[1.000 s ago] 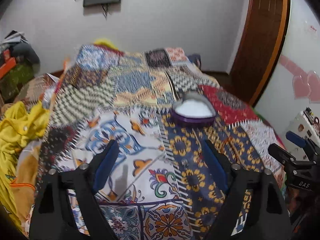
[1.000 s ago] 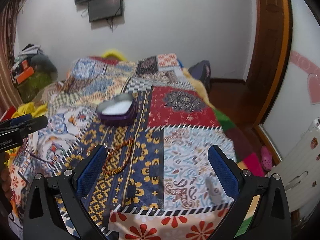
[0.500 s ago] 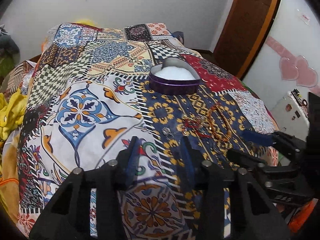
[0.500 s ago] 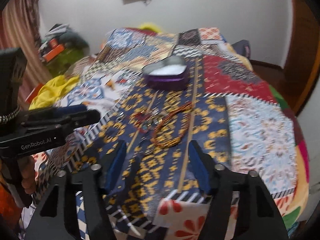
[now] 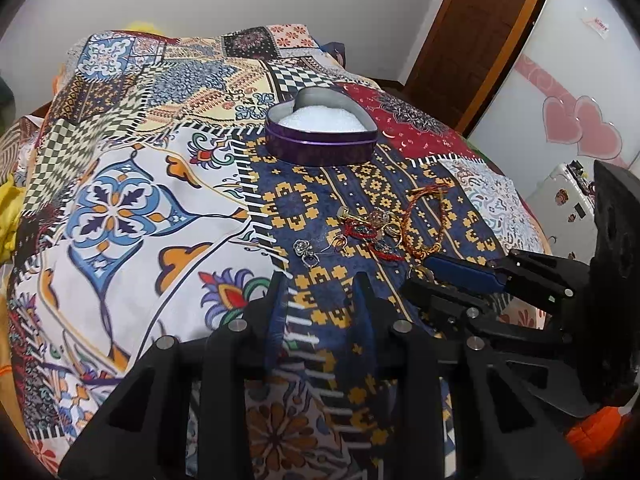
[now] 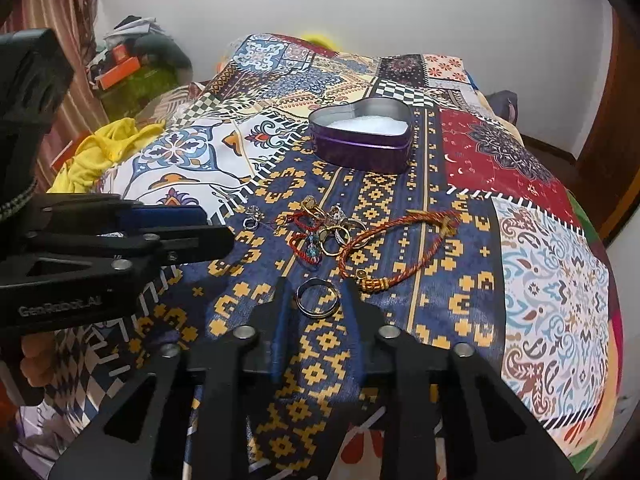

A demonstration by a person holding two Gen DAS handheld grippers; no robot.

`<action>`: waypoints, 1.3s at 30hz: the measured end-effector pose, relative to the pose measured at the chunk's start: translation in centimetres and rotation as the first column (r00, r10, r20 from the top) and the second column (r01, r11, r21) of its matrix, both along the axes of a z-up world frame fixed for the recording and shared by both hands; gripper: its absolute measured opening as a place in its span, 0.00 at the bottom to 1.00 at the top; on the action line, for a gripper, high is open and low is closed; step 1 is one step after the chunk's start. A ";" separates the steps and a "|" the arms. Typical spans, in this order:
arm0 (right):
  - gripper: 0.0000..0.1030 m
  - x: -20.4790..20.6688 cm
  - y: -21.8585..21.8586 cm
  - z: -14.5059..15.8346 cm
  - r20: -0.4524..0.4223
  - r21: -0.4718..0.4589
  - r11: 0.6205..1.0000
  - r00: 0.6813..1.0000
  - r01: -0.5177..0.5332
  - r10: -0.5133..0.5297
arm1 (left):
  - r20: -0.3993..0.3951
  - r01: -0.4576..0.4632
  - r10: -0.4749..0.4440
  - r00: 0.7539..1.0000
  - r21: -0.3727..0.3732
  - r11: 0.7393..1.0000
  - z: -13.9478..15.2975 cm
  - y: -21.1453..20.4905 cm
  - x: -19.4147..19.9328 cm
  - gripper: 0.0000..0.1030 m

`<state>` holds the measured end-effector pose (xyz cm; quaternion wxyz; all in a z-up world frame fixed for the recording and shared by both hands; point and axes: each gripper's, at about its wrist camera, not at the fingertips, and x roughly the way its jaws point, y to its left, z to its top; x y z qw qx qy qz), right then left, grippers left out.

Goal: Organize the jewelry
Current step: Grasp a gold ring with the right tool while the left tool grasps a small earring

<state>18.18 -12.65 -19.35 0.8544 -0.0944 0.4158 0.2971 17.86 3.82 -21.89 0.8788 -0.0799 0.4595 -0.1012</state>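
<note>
A purple heart-shaped tin (image 5: pixel 320 136) with white padding sits open on the patchwork bedspread; it also shows in the right wrist view (image 6: pixel 362 140). In front of it lies a pile of jewelry (image 6: pixel 324 228): rings, red thread pieces and an orange braided bracelet (image 6: pixel 396 240). A small silver earring (image 5: pixel 305 250) lies apart at the pile's left. A dark metal ring (image 6: pixel 317 303) lies between the fingertips of my right gripper (image 6: pixel 314 292), whose jaws are narrowed around it. My left gripper (image 5: pixel 318 286) is narrowly open and empty, just short of the earring.
The patchwork bedspread (image 5: pixel 120 208) covers the bed. Yellow cloth (image 6: pixel 100 152) and clutter lie at the left side. A wooden door (image 5: pixel 476 32) and a white wall with pink hearts (image 5: pixel 580 128) stand at the right.
Both grippers moved forward and down toward the jewelry pile and narrowed their jaws. The right gripper now brackets the dark ring.
</note>
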 end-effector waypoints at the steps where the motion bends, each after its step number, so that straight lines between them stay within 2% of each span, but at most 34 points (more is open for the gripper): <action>1: 0.19 0.1 -0.1 0.0 -0.004 0.009 1.000 1.000 -0.001 0.001 | -0.003 0.001 -0.001 1.000 0.001 1.000 -0.1 0.0 0.1 0.31; 4: 0.19 0.5 -0.4 0.0 -0.013 0.030 1.000 1.000 0.003 -0.002 | -0.009 0.006 -0.006 1.000 0.009 1.000 -0.5 -0.2 0.7 0.27; 12: 0.19 1.2 -1.2 0.6 -0.010 0.056 0.998 0.999 0.032 -0.031 | -0.020 0.009 -0.008 1.000 0.050 0.999 -1.2 -0.5 2.0 0.06; 18: 0.19 1.4 -1.7 1.0 -0.008 0.068 0.996 0.999 0.055 -0.054 | -0.013 0.004 -0.003 1.000 0.078 0.997 -1.1 -0.8 1.8 0.00; 25: 0.19 1.2 -2.5 2.2 0.024 0.079 0.994 0.997 0.073 -0.075 | -0.018 -0.001 0.003 1.000 0.079 0.997 -0.4 -0.5 0.9 0.00; 33: 0.19 0.8 -3.2 2.6 0.024 0.092 0.992 0.996 0.088 -0.091 | -0.026 -0.055 0.056 0.998 0.023 0.998 0.4 1.5 2.8 0.19; 39: 0.19 1.1 -3.4 2.3 0.018 0.089 0.991 0.995 0.095 -0.097 | -0.058 -0.070 0.069 0.996 -0.024 0.997 -0.7 1.6 4.1 0.19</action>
